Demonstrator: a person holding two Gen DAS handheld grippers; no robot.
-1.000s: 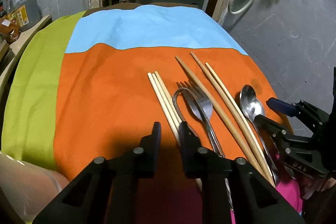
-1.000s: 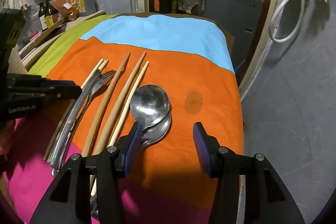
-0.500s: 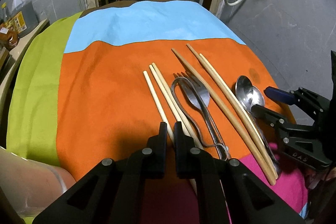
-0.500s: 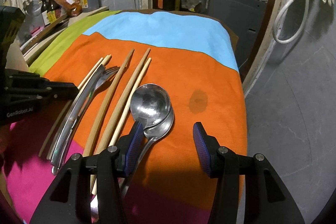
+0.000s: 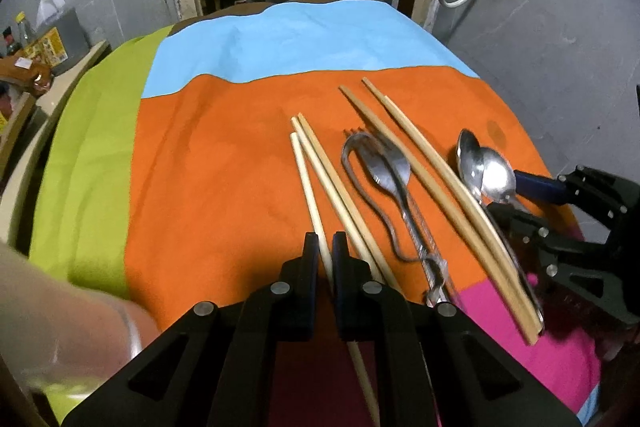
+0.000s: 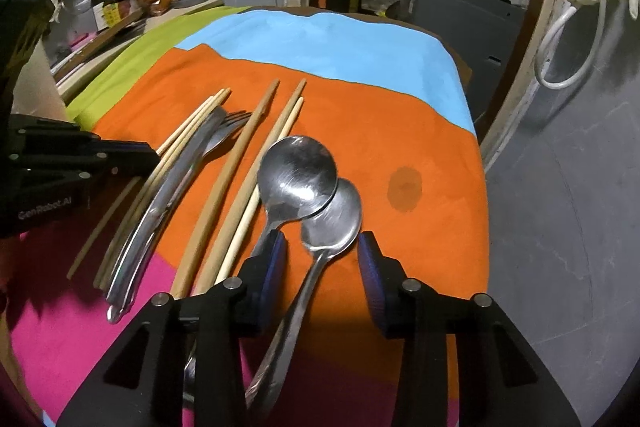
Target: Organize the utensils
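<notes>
Since earlier: left gripper (image 5: 325,247) clamps pale chopstick (image 5: 306,183); right gripper (image 6: 322,259) jaws just closing around lower spoon (image 6: 332,215), not gripping | progress: sorting underway; forks (image 5: 390,171), dark chopsticks (image 5: 420,171) remain.

**Bright blocks of colour under pale wood and steel**

The cloth (image 5: 224,187) is plain colour blocks: orange in the middle, sky blue at the far end, lime green on the left, magenta at the near edge. A darker round stain (image 6: 405,185) marks the orange on the right. The thin chopsticks (image 5: 320,179) are pale cream; the thicker chopsticks (image 5: 432,179) are honey tan. The forks (image 5: 390,171) and spoons (image 6: 316,187) are shiny silver. The left gripper (image 5: 325,247) is matt black; the right gripper (image 6: 322,259) is black with blue pads (image 6: 276,267). The walls (image 5: 560,39) are grey.
</notes>
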